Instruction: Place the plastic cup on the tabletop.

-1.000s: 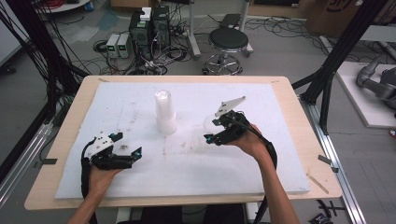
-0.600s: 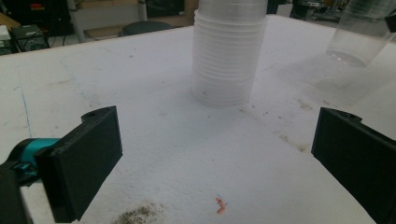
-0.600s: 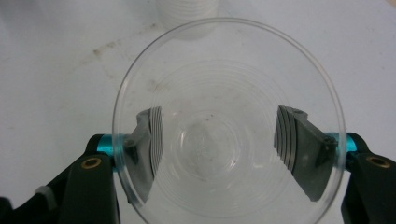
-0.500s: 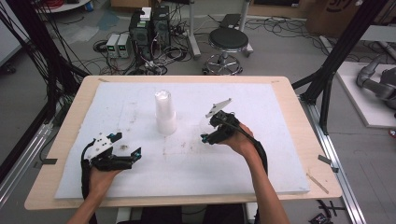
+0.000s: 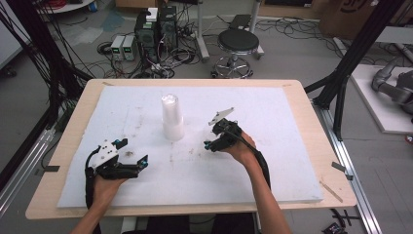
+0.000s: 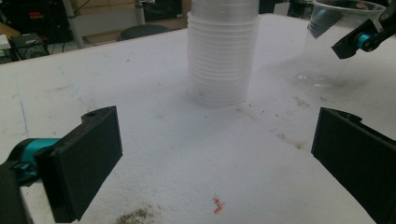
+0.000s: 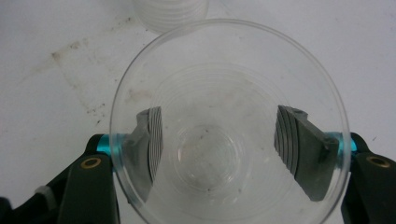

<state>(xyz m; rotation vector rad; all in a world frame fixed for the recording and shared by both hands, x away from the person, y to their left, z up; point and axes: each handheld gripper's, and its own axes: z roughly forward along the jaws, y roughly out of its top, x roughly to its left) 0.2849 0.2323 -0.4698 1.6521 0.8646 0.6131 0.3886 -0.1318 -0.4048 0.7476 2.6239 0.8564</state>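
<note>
Right gripper [image 7: 219,154]: we see its jaws on either side of a clear cup [image 7: 229,126], low on the wall; whether they press it or merely bracket it we cannot tell.
Cup: upright on the white board [image 5: 292,161], just right of the stack [image 5: 172,117], apart from it.
Left gripper [image 5: 127,156]: jaws spread wide, holding nothing, near the board's front left.
Risk, crushing: we judge the thin wall would buckle under a hard squeeze.
Risk, slipping: a light hold on a smooth tapered wall could let the cup slide or tip.
Risk, knocking: swinging left could topple the stack.
Writing: we can read none on cup, stack or board.
</note>
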